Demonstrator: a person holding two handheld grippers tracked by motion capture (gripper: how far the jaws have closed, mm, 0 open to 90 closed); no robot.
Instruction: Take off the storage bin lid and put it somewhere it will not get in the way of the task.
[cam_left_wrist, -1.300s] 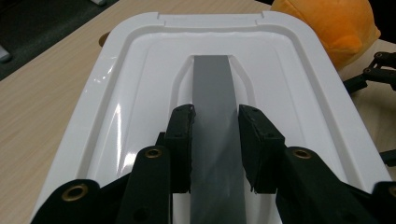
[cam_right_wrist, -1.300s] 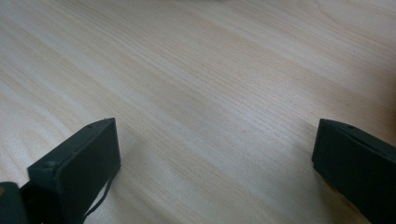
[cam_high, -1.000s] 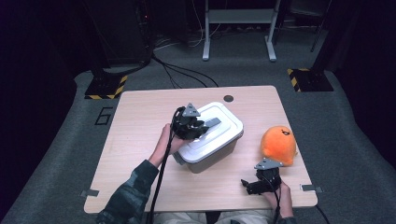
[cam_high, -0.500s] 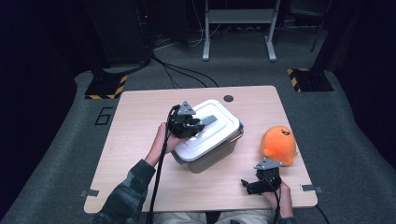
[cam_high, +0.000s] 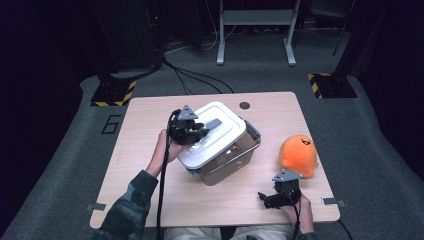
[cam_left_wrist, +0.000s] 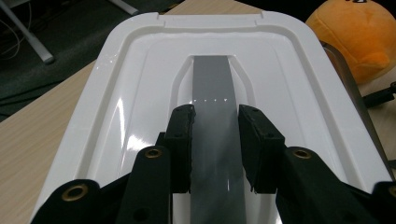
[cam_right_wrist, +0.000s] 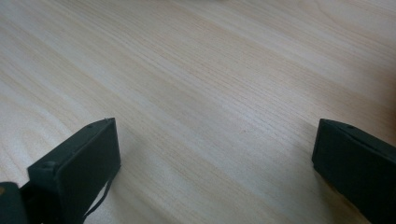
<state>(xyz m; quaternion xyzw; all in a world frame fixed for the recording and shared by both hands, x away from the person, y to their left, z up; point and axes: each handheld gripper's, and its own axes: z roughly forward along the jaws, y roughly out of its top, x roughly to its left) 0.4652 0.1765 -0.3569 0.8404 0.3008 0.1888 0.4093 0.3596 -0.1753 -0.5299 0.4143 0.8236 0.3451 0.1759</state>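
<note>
High view: on the pale wooden table (cam_high: 150, 125), a clear plastic storage box (cam_high: 227, 162) with metal side clasps sits near the centre, tilted. Its white rectangular plastic lid (cam_high: 220, 137) lies askew on top, lifted toward ten o'clock. The left gripper (cam_high: 192, 131) sits at the lid's nine o'clock edge. In the left gripper view, the lid's flat grey handle strip (cam_left_wrist: 212, 84) runs straight up toward twelve o'clock between the two black pads, which are closed against its sides, so the lid is gripped by the handle. At four o'clock from the box rests a round orange plush toy (cam_high: 298, 155). The right gripper (cam_high: 272, 198) lies low at the table's five o'clock edge; the right gripper view shows its jaws spread wide over bare wood, holding nothing.
</note>
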